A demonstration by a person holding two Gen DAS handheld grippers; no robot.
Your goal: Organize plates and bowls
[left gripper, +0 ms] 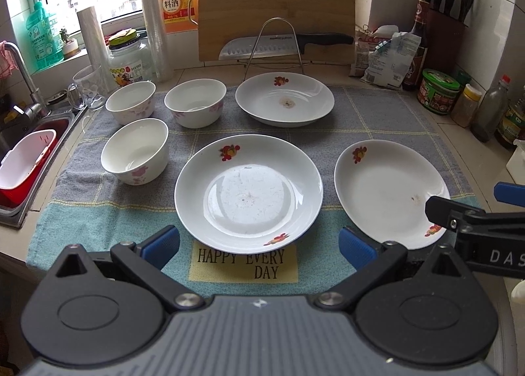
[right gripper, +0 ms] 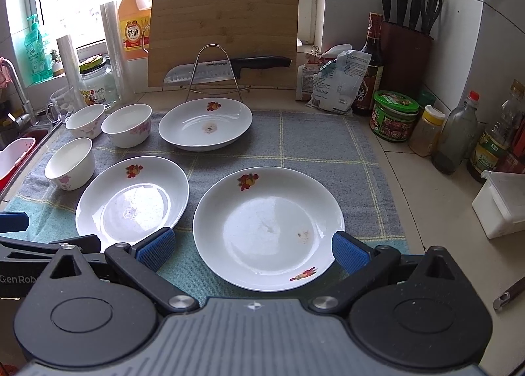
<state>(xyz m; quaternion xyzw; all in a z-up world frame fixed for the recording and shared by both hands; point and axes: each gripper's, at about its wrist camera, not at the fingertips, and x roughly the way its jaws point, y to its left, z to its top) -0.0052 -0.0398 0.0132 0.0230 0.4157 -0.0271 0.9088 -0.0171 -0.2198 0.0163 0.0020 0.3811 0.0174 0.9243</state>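
Observation:
Three white plates with red flower prints lie on a grey-green cloth [left gripper: 377, 113]: a middle plate [left gripper: 248, 193], a right plate [left gripper: 384, 192] and a far plate [left gripper: 284, 99]. Three white bowls with pink flowers stand at the left: a near bowl [left gripper: 135, 151], a far-left bowl [left gripper: 130, 102] and a far-middle bowl [left gripper: 195, 102]. My left gripper [left gripper: 259, 246] is open and empty, just short of the middle plate's near rim. My right gripper [right gripper: 251, 253] is open and empty, its pads either side of the right plate [right gripper: 267, 228]. The right gripper's finger shows in the left view [left gripper: 459, 215].
A cutting board [left gripper: 275, 8] and a knife on a wire rack [left gripper: 279, 44] stand behind the cloth. A sink with a red-white basket [left gripper: 23, 165] is at the left. Jars, bottles [right gripper: 454, 136] and a knife block [right gripper: 405, 57] line the right wall. A white box [right gripper: 500, 205] stands at the right.

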